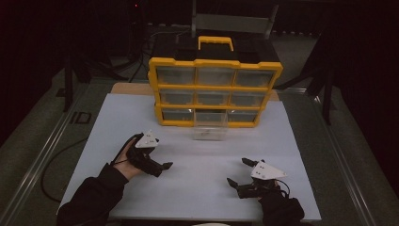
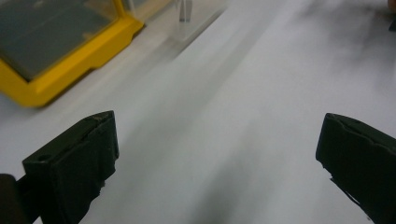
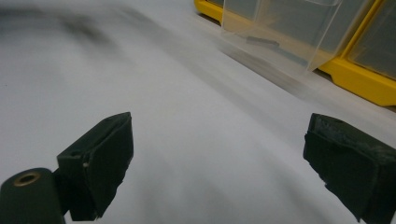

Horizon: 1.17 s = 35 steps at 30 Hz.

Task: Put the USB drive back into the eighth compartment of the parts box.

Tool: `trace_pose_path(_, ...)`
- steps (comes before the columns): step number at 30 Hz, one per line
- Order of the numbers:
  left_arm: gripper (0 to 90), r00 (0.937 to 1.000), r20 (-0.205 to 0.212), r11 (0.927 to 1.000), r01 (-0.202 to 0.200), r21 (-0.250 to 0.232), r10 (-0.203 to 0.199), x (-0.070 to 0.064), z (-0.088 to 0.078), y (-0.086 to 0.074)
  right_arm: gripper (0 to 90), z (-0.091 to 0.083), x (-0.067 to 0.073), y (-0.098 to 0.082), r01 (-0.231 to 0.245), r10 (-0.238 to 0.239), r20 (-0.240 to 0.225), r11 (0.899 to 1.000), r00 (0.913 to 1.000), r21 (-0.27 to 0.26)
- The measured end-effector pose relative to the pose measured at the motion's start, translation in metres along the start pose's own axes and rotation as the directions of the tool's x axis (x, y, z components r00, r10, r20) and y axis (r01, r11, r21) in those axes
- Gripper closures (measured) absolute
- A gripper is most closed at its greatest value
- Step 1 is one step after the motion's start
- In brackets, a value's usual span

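I read the clear drawer (image 1: 210, 126) at 12 o'clock: light, stiff, slick plastic, grip its front lip | left claw (image 1: 159, 165) released | right claw (image 1: 237, 173) released | bench (image 1: 197, 188).

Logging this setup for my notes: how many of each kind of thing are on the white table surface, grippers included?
Yellow drawer organiser: 1
Clear drawer pulled out in front of it: 1
Grippers, both open: 2 (left gripper, right gripper)
Total: 4
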<state>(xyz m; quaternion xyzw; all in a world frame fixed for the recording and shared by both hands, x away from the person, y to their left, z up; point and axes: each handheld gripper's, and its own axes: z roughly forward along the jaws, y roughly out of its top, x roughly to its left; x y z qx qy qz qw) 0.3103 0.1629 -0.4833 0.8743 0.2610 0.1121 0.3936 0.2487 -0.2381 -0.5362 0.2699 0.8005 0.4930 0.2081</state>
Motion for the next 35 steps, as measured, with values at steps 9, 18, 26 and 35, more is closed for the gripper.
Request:
trace_pose_path(9,0.2,0.9994,0.003,0.9994,0.034,-0.012,-0.034,-0.002,-0.01,-0.026,8.7,0.001,0.0,0.0,-0.003,0.003,0.001,1.0,1.0,0.001)
trace_pose_path(18,0.2,0.9989,-0.011,0.9987,0.045,-0.024,-0.046,-0.005,-0.021,-0.05,8.7,0.001,0.0,0.0,-0.008,0.008,0.0,1.0,1.0,0.006)
trace_pose_path(26,0.2,0.9979,-0.012,0.9967,0.063,-0.052,-0.064,-0.007,-0.034,-0.067,8.7,0.001,0.0,0.0,-0.004,0.004,0.0,1.0,1.0,0.005)
trace_pose_path(35,0.2,0.9964,-0.016,0.9953,0.082,-0.051,-0.083,-0.005,-0.036,-0.08,8.7,0.001,0.0,-0.001,-0.004,0.004,-0.003,1.0,1.0,0.004)
